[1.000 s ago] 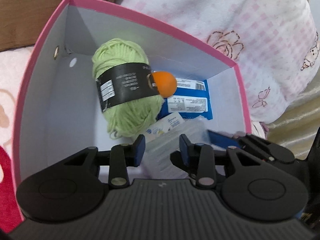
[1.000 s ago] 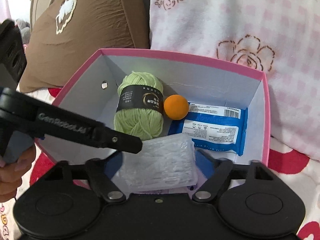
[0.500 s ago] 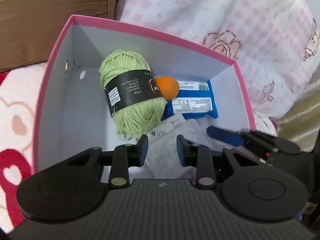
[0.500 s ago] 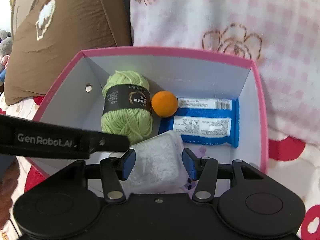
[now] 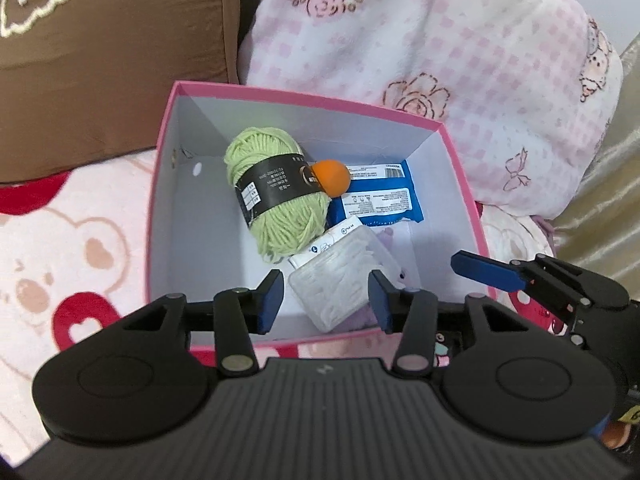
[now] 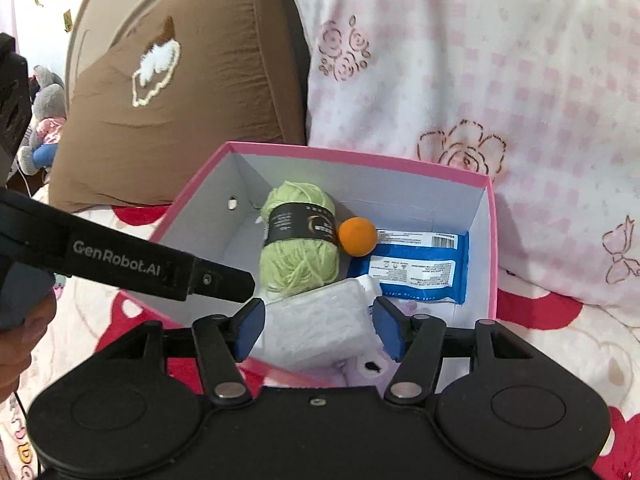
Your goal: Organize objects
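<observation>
Pink box (image 5: 466, 184) holds yarn (image 5: 276, 196), orange ball (image 5: 330, 178), blue pack (image 5: 380, 200), and clear packet (image 5: 340, 280) at near wall. Left gripper (image 5: 324, 300) and right gripper (image 6: 316, 330): jaws open, holding nothing. Packing looks mostly done; nothing loose visible on bed.

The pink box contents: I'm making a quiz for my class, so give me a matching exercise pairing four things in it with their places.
Things:
1. yarn ball
2. orange ball
3. blue packet
4. clear plastic case

Places:
A. flat along the box's right side
B. nearest the cameras, at the front wall of the pink box
C. left of the orange ball
D. between the yarn and the packet

Pairs: 1-C, 2-D, 3-A, 4-B
</observation>
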Tool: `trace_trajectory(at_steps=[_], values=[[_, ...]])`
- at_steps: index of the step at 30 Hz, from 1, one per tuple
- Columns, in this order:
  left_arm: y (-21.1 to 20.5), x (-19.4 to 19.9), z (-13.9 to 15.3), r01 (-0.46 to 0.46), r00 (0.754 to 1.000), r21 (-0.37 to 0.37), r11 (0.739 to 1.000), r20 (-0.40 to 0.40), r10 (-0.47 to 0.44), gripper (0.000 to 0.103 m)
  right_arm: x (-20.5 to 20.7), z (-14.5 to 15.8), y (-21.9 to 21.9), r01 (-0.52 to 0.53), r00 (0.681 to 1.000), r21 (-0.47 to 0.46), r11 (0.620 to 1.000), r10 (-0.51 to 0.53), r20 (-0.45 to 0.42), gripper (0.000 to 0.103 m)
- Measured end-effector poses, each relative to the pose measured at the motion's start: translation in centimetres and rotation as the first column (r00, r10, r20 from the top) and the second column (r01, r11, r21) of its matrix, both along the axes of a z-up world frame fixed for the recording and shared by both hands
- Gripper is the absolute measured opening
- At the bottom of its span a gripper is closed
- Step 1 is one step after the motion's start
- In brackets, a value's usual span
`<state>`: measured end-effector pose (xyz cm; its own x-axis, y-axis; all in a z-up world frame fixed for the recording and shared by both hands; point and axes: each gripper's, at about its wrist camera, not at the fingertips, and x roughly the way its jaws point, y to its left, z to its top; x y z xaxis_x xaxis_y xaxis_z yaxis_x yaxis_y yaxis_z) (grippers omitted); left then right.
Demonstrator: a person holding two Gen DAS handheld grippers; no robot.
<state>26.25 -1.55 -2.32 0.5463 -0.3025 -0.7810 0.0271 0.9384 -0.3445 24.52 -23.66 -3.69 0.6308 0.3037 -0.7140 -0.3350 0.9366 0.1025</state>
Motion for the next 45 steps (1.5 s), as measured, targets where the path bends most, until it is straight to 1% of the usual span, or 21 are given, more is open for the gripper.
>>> trace_trajectory(at_steps=[6, 9, 12, 14, 16, 18, 21, 23, 24, 26, 28, 31, 33, 34, 36, 39, 40, 41, 45], values=[[0.4, -2.3, 2.2, -0.005, 1.000, 0.031, 0.999, 0.009, 0.005, 0.052, -1.8, 1.4, 0.3, 0.002, 1.000, 0.009, 1.000, -0.002, -0.024, 0.067], [0.4, -3.2, 3.2, -0.009, 1.000, 0.044, 0.999, 0.000, 0.009, 0.053, -2.7, 2.2, 0.6, -0.006, 1.000, -0.005, 1.000, 0.006, -0.030, 0.067], [0.5, -4.1, 4.4, -0.008, 1.000, 0.035, 0.999, -0.001, 0.008, 0.055, -3.7, 3.1, 0.8, -0.016, 0.999, -0.020, 1.000, 0.016, -0.035, 0.068], [0.5, -5.0, 5.0, -0.004, 1.000, 0.043, 0.999, 0.009, 0.003, 0.057, -4.3, 3.6, 0.7, -0.006, 1.000, -0.026, 1.000, 0.005, -0.027, 0.069], [0.6, -5.8, 5.6, -0.008, 1.000, 0.048, 0.999, 0.016, 0.007, 0.058, -5.0, 4.1, 0.6, -0.004, 0.999, -0.015, 1.000, 0.004, -0.034, 0.069], [0.7, -6.6, 6.2, -0.005, 1.000, 0.040, 0.999, 0.017, 0.004, 0.060, -5.7, 4.6, 0.4, 0.023, 0.999, 0.002, 1.000, -0.023, -0.042, 0.069], [0.4, -7.6, 6.8, 0.026, 1.000, 0.056, 0.998, 0.010, -0.026, 0.061, -7.0, 5.2, -0.1, 0.039, 0.999, 0.033, 0.999, -0.038, -0.031, 0.072], [0.2, -8.3, 7.2, 0.047, 0.999, 0.068, 0.997, 0.009, -0.048, 0.061, -7.8, 5.6, 0.0, 0.033, 0.999, 0.014, 0.999, -0.033, -0.006, 0.075], [0.3, -8.6, 7.4, 0.044, 0.999, 0.076, 0.996, 0.010, -0.045, 0.062, -8.3, 5.8, 0.0, 0.037, 0.999, 0.002, 0.999, -0.037, 0.008, 0.077], [0.5, -9.4, 7.7, 0.031, 0.999, 0.080, 0.996, 0.016, -0.032, 0.063, -8.8, 6.1, 0.2, 0.034, 0.999, -0.003, 0.999, -0.034, 0.011, 0.077], [0.7, -10.0, 7.8, 0.027, 1.000, 0.076, 0.997, 0.010, -0.027, 0.063, -9.4, 6.3, 0.3, 0.036, 0.999, -0.003, 0.999, -0.036, 0.007, 0.078], [0.9, -11.1, 7.8, 0.023, 1.000, 0.084, 0.996, 0.011, -0.024, 0.066, -10.2, 6.7, 0.3, 0.042, 0.999, 0.001, 0.999, -0.042, 0.012, 0.083], [1.2, -11.7, 7.6, 0.015, 1.000, 0.070, 0.997, 0.010, -0.016, 0.075, -10.7, 6.7, 0.2, 0.051, 0.999, 0.009, 0.999, -0.051, 0.011, 0.086], [1.4, -12.0, 7.3, 0.003, 1.000, 0.053, 0.999, 0.008, -0.003, 0.075, -10.9, 6.7, 0.2, 0.055, 0.998, 0.014, 0.998, -0.055, 0.007, 0.088], [1.7, -12.3, 6.7, -0.007, 1.000, 0.035, 0.999, -0.010, 0.007, 0.075, -11.1, 6.4, 0.0, 0.075, 0.997, 0.029, 0.997, -0.075, -0.015, 0.093], [2.0, -12.8, 6.1, -0.014, 1.000, 0.040, 0.999, -0.022, 0.015, 0.077, -11.3, 5.8, -0.2, 0.102, 0.994, 0.029, 0.994, -0.100, -0.053, 0.093], [2.0, -13.0, 6.1, -0.012, 1.000, 0.047, 0.999, -0.021, 0.013, 0.080, -11.4, 5.7, -0.1, 0.105, 0.993, 0.024, 0.994, -0.103, -0.063, 0.093], [2.0, -13.2, 6.0, -0.005, 1.000, 0.054, 0.999, -0.018, 0.006, 0.086, -11.5, 5.5, -0.1, 0.107, 0.992, 0.017, 0.994, -0.106, -0.071, 0.093], [1.8, -14.3, 6.2, 0.024, 1.000, 0.065, 0.998, -0.009, -0.024, 0.094, -12.0, 5.4, 0.1, 0.139, 0.986, -0.009, 0.990, -0.139, -0.096, 0.094]])
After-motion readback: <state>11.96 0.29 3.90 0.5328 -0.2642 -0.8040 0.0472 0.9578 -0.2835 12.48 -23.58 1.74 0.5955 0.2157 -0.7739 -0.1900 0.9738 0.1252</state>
